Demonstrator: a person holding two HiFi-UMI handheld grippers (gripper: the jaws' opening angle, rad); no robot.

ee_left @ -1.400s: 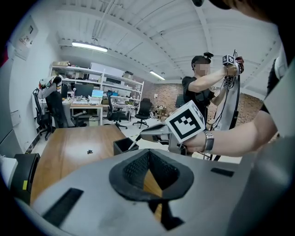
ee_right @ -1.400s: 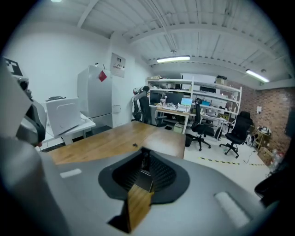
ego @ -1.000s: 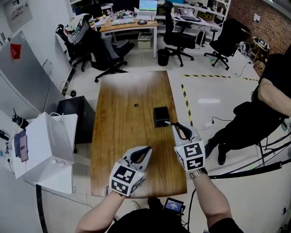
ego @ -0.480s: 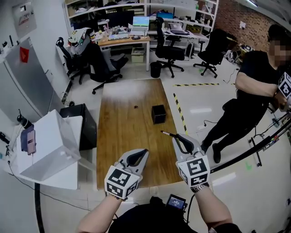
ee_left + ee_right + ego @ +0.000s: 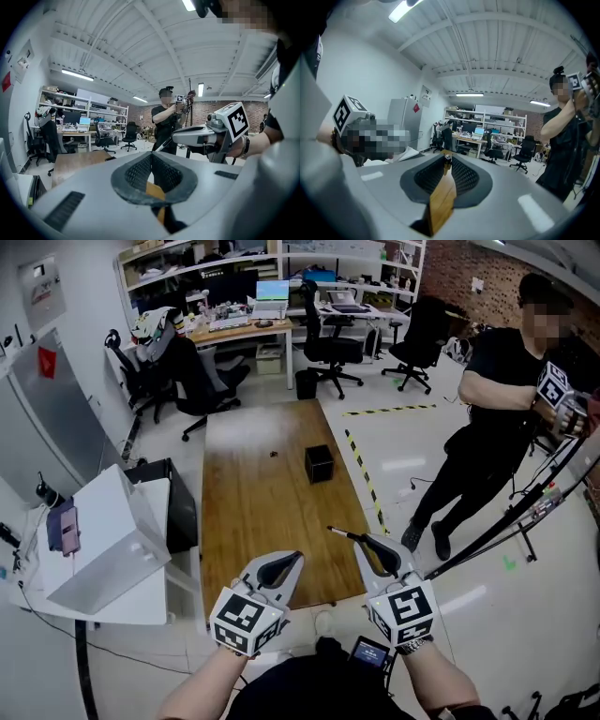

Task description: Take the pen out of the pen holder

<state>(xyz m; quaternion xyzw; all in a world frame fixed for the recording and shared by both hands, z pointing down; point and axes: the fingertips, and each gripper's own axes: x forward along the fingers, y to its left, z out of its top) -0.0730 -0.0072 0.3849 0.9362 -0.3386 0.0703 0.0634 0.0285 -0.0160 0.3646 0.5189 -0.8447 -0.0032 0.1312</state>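
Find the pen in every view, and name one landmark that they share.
Head view: lower centre-right, the pen sticks out up-left from the right gripper.
Left gripper view: right of centre, the pen is a thin dark rod slanting down-left from the right gripper's tip.
Right gripper view: centre, the pen is seen end-on, clamped between the shut jaws.
Shared landmark: the standing person in black.

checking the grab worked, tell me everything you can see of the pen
The pen is a slim dark stick with a lighter tip, clamped at one end between the shut jaws of the right gripper. It lies near level, pointing left, roughly over the right edge of the wooden table, clear of the black pen holder farther up the table.
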